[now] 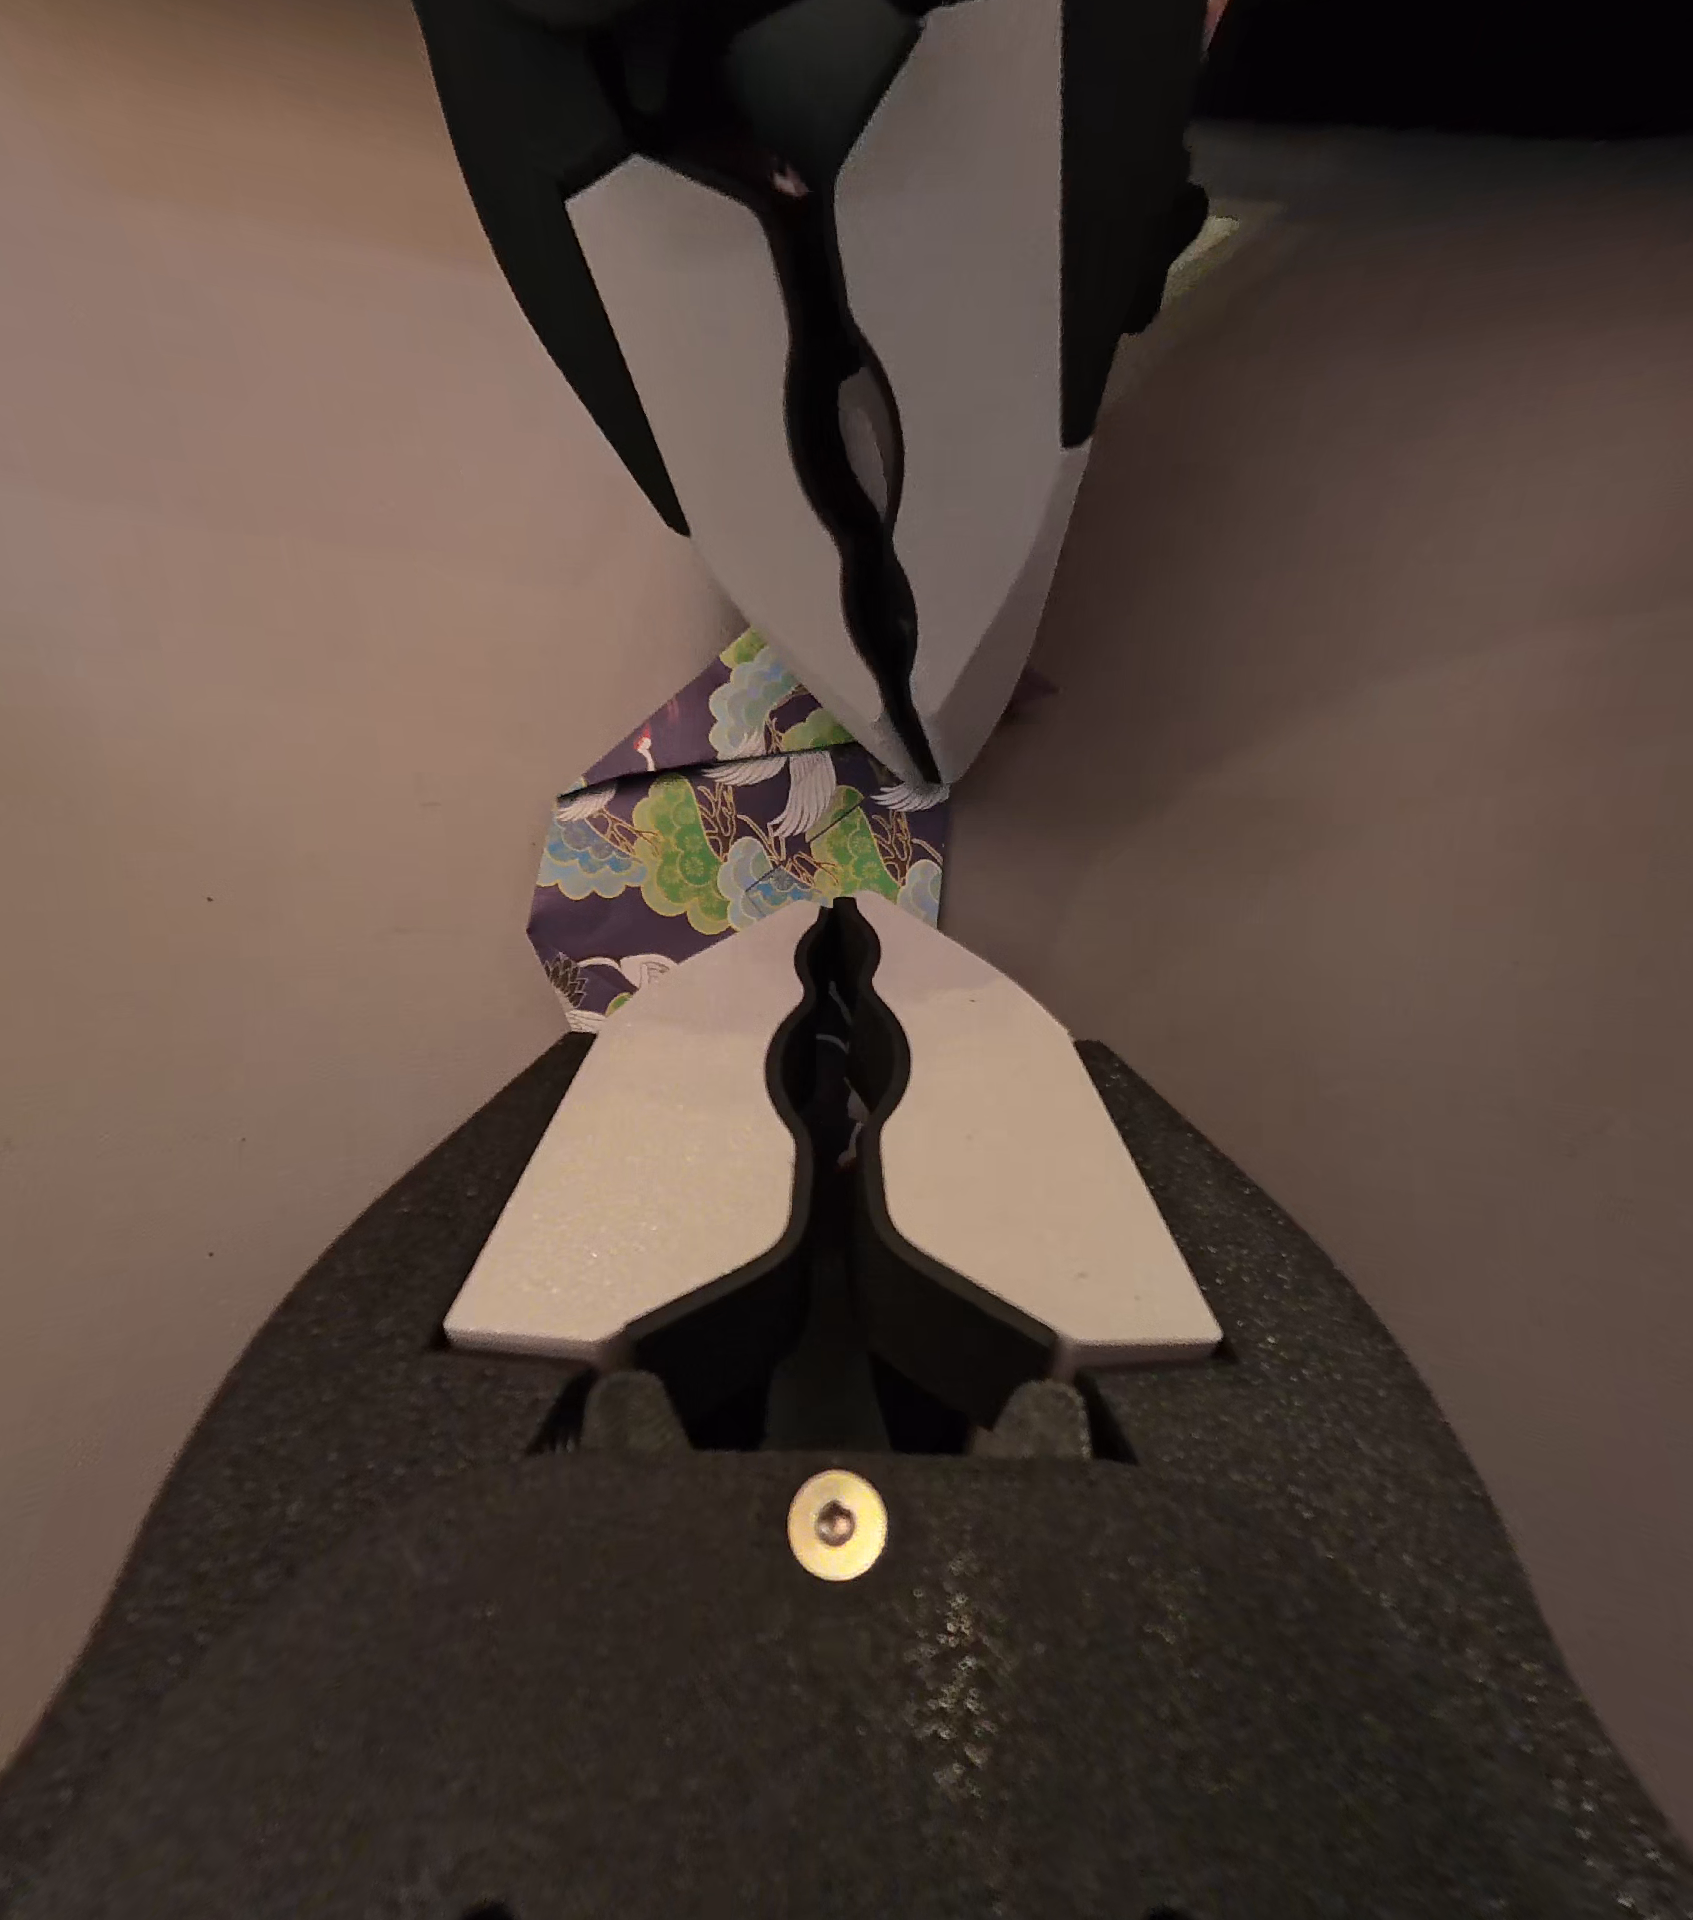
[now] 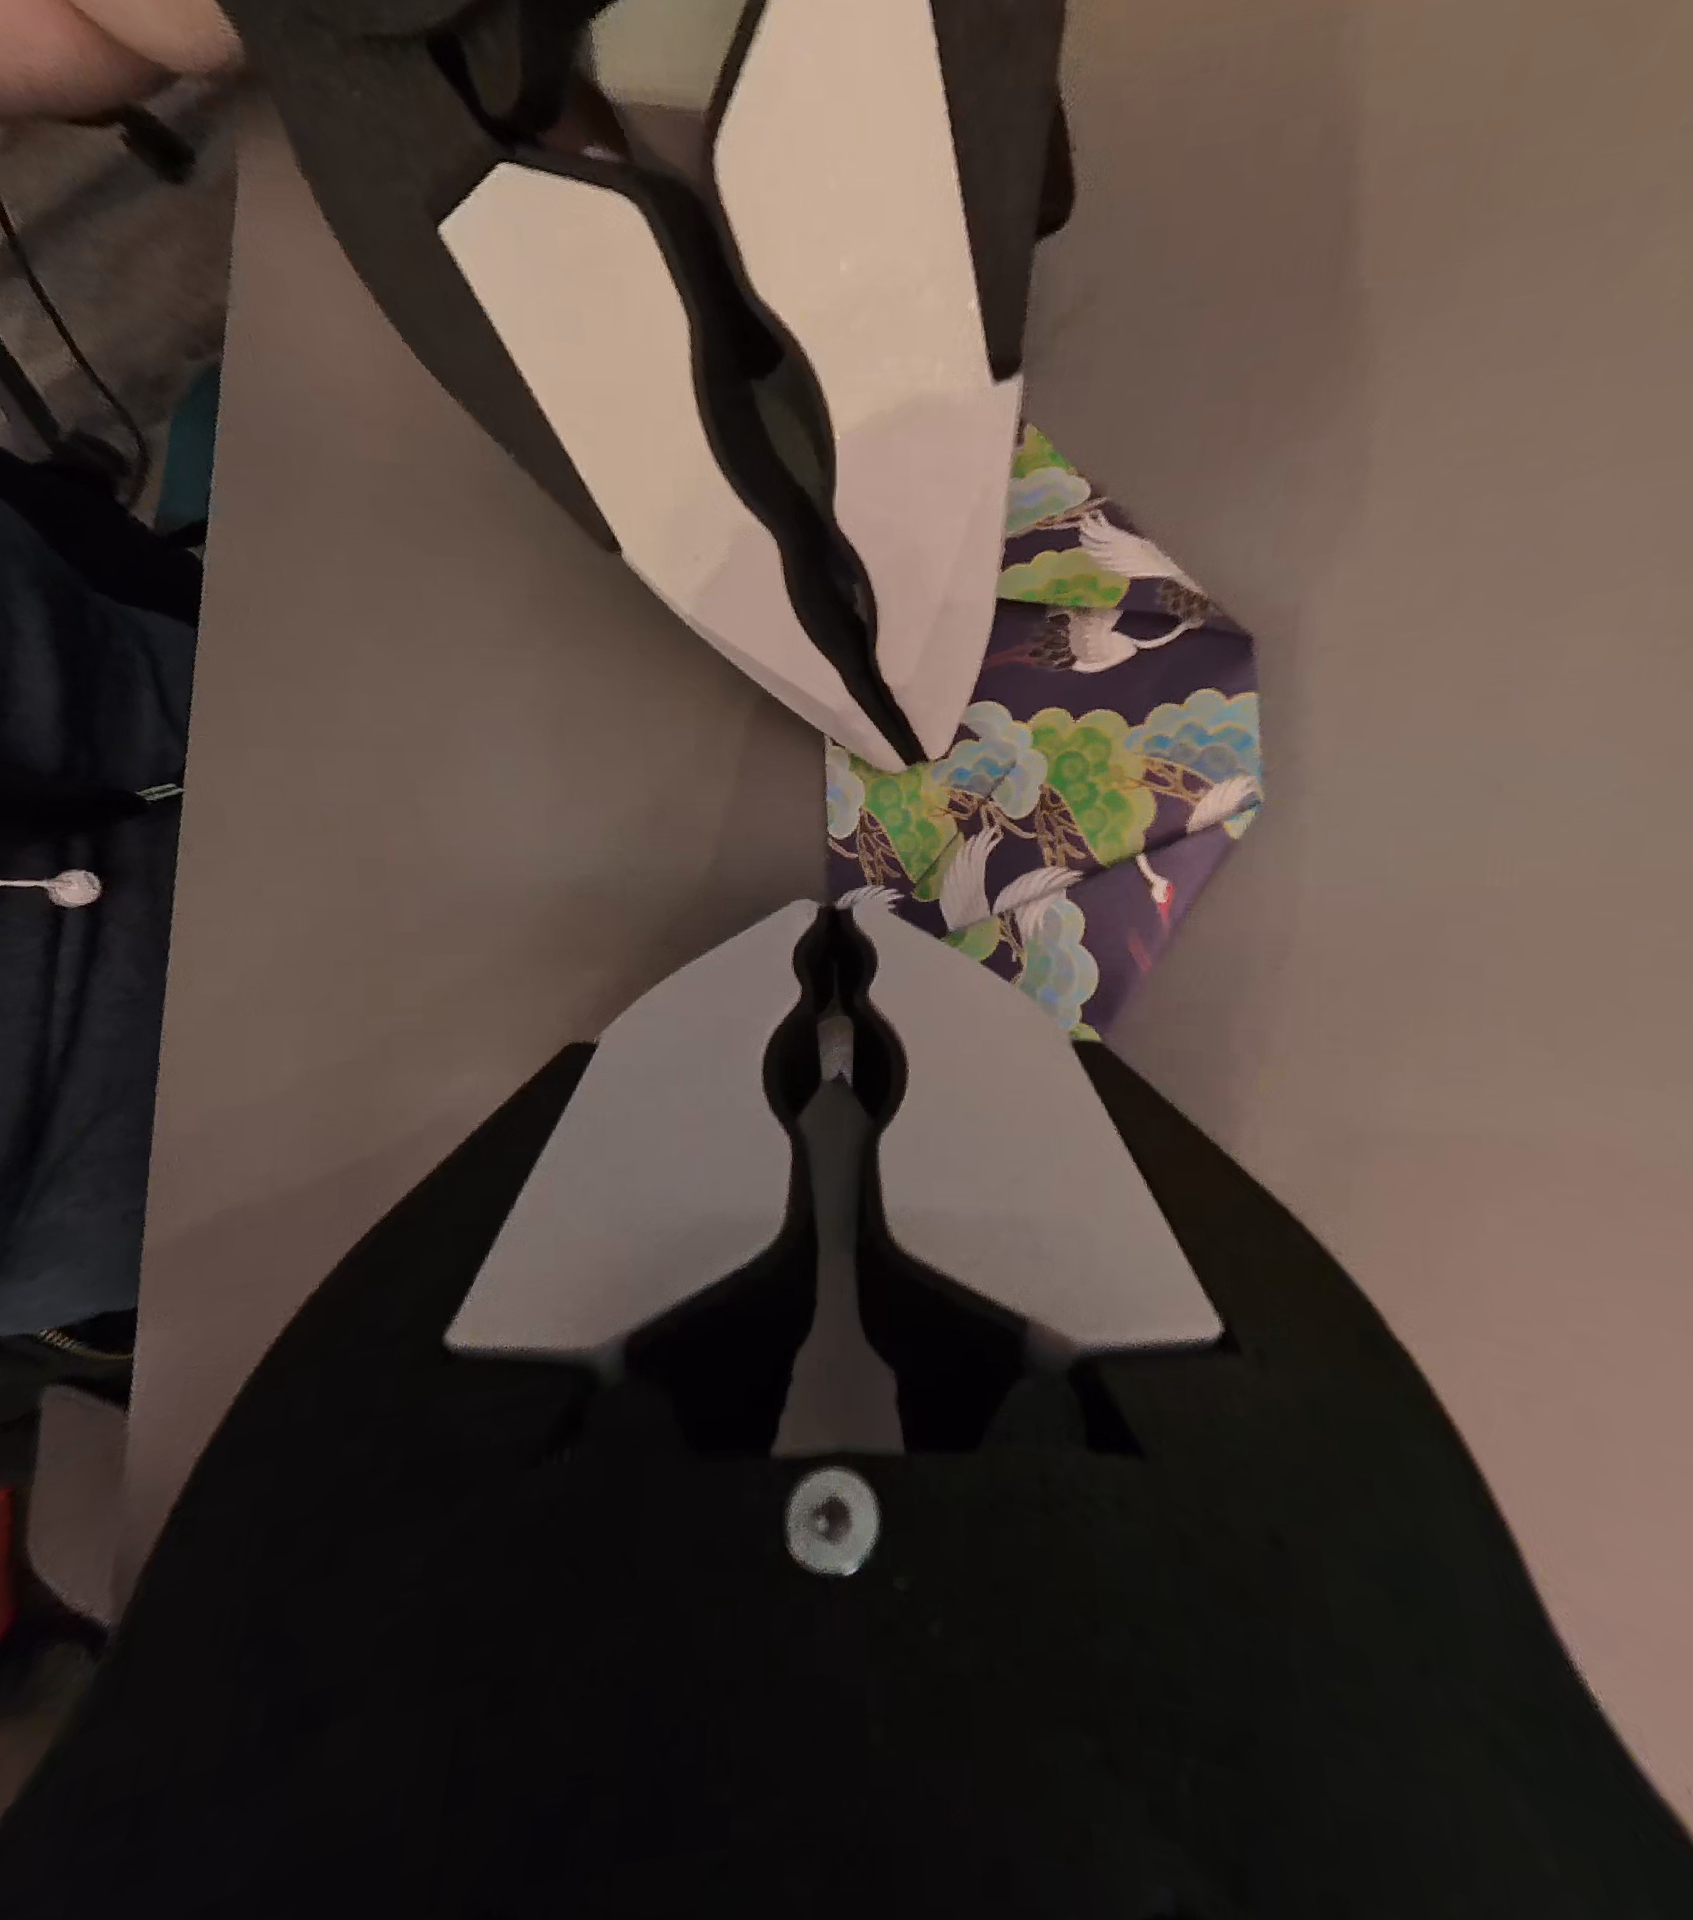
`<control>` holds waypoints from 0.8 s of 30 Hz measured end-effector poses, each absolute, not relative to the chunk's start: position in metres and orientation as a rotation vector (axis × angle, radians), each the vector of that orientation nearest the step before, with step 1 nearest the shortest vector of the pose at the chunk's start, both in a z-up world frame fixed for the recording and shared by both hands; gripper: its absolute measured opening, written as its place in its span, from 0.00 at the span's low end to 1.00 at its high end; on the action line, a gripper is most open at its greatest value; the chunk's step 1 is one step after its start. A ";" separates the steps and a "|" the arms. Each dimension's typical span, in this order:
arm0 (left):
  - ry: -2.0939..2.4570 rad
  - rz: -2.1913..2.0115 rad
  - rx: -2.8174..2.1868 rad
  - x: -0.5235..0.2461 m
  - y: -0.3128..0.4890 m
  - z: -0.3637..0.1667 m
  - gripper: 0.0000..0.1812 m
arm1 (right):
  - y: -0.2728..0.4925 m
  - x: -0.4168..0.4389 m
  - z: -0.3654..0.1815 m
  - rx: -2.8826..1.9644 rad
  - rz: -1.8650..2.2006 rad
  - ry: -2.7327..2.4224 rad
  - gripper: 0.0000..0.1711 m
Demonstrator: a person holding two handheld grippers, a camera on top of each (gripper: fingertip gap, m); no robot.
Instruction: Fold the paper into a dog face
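Left wrist view first: the left tool [image 1: 837, 906] sits at centre frame with its jaws drawn together, tips meeting right at the near edge of the folded paper [image 1: 717, 842], though whether they pinch a layer or merely press on it I cannot tell. The paper, dark purple with green clouds and white cranes, lies flat on the pale worktop [image 1: 198, 727] at mid-frame, already folded into a compact many-sided shape with creases across it. From the top of the frame the right tool [image 1: 925, 774] angles down, jaws closed, its point touching the paper's far right corner. To the right wrist view: the right tool [image 2: 834, 912] is at centre, jaws together at the paper's [image 2: 1081, 790] lower left edge, while the left tool [image 2: 909, 750] reaches in from the upper left, closed, tip on the paper's upper left corner. My read is a late shaping fold, a corner or ear being tucked and flattened, with one tool pinning as the other works. The next move likely calls for holding one point firm and dragging the crease flat without sliding the sheet. Room is generous right of the paper in this view; on the left the worktop's edge [image 2: 187, 727] runs down the frame, with a person's dark clothing [image 2: 11, 831] beyond, so motion that way is tighter.
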State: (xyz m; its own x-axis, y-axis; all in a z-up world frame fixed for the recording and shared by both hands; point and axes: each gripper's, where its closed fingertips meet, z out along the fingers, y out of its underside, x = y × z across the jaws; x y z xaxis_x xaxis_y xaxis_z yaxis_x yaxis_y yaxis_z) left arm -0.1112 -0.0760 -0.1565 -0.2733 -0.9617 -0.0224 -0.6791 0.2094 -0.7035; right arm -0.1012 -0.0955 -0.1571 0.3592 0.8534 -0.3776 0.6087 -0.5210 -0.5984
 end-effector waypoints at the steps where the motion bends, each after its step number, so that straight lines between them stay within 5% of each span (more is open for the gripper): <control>1: 2.030 -0.818 -1.521 -0.111 -0.076 -0.156 0.00 | -0.095 -0.101 -0.157 -2.286 0.945 -1.292 0.01; 9: 2.037 -0.833 -1.540 -0.111 -0.076 -0.156 0.00 | -0.100 -0.119 -0.156 -2.557 1.379 -0.956 0.01; 24: 1.977 -1.000 -1.626 -0.113 -0.081 -0.147 0.00 | -0.091 -0.129 -0.154 -2.586 1.555 -0.637 0.01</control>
State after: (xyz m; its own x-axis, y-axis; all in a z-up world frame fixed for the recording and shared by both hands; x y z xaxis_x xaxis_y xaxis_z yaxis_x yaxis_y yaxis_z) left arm -0.1131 -0.0811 -0.1473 -0.2504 -0.9582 0.1383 -0.6790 0.0719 -0.7306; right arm -0.1288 -0.0907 -0.1538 0.4068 0.3750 -0.8330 0.3173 -0.9131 -0.2561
